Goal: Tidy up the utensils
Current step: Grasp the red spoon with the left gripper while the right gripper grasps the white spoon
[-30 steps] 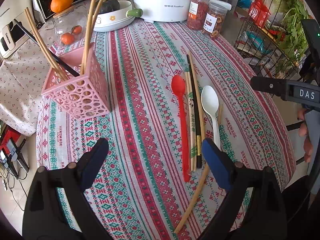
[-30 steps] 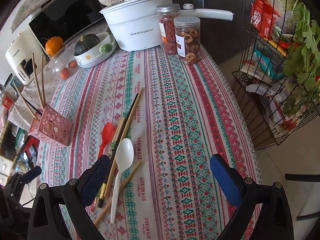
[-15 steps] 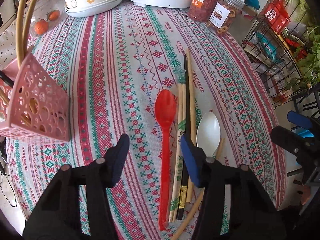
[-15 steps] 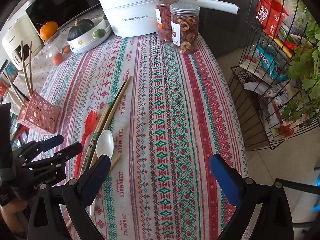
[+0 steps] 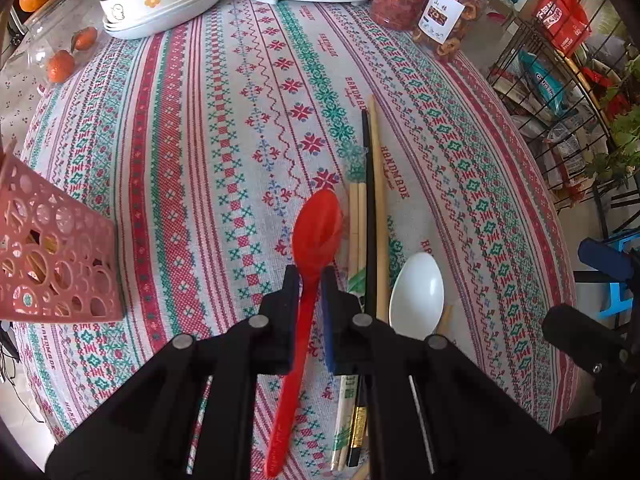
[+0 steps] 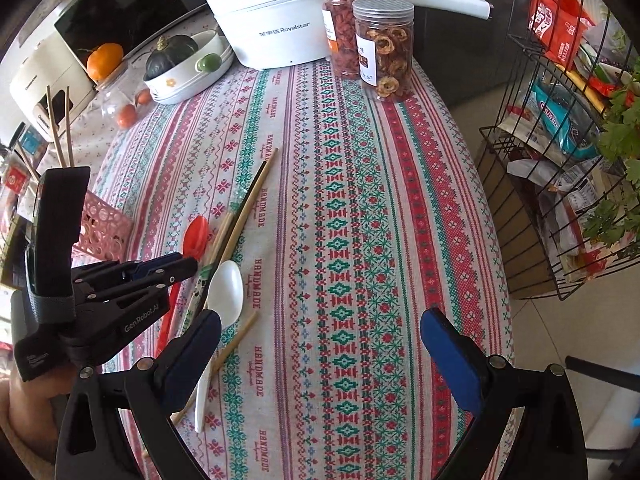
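A woven cloth (image 5: 224,128) with a matt, cross-stitch-like pattern is spread over the table. On it, a glossy red plastic spoon (image 5: 316,232) is seen, and beside that spoon pale matt wooden chopsticks (image 5: 378,184), a black lacquered chopstick (image 5: 370,216) and a smooth, shiny white spoon (image 5: 416,292). Left of the red spoon, a perforated pink plastic holder (image 5: 56,256) looks matt.

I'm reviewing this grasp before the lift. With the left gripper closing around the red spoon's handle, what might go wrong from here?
1. The left gripper is closing on the red spoon just below its bowl, so the long handle may swing or twist in the pads when lifted.
2. The chopsticks lie right beside the spoon; the right-hand finger could nudge or drag them.
3. The pink holder already contains chopsticks, so the spoon may snag going in.
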`<state>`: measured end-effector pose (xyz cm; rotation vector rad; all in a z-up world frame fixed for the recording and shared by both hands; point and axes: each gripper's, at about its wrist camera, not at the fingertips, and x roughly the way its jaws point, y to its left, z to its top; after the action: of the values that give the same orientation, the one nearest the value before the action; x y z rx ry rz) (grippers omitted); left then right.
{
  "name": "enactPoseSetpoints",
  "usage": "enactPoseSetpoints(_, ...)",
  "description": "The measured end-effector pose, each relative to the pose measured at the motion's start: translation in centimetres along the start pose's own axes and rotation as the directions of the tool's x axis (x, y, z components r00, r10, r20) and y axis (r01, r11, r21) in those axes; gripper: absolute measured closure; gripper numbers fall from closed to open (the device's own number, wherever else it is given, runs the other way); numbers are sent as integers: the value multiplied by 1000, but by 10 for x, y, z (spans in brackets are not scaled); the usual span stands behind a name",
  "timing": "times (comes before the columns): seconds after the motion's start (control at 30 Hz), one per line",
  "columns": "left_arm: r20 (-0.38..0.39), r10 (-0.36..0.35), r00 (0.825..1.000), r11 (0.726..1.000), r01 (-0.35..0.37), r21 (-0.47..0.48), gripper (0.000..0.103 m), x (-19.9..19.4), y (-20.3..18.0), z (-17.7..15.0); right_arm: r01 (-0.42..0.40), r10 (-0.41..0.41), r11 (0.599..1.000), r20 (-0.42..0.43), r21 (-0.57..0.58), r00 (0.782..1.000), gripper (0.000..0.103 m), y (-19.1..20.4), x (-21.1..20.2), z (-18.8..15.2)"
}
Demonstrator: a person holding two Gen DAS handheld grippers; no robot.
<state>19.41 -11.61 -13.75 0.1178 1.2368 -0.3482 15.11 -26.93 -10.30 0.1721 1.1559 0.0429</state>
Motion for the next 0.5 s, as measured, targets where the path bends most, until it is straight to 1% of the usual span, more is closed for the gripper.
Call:
enactPoseSetpoints(0.1, 65, -14, 998, 1000, 13, 16, 92, -21, 2, -7, -14, 14, 1000, -3, -6, 1000, 2, 4, 3, 1)
enactPoseSetpoints(0.2, 141, -35, 989, 999, 31, 30, 92, -48, 5, -17, -37, 37, 999, -8, -6, 999, 2, 9, 8, 2)
enactPoseSetpoints(0.3, 215, -66, 974, 998, 60, 35, 92, -75, 12, -28, -57, 57, 998, -13, -12, 998, 2, 17, 14, 4)
enactPoseSetpoints(0.43, 297, -98, 950, 995, 92, 34, 93, -104, 28, -47, -96, 96, 994, -18, -46, 995, 3, 36, 23, 5)
enactPoseSetpoints(0.47, 314, -102, 944, 995, 97, 33, 93, -111, 31, -51, -119, 118, 991, -22, -54, 993, 4, 41, 26, 5)
enactPoseSetpoints(0.5, 331, -104, 938, 995, 98, 33, 93, -116, 36, -56, -134, 133, 989, -30, -60, 991, 7, 46, 30, 5)
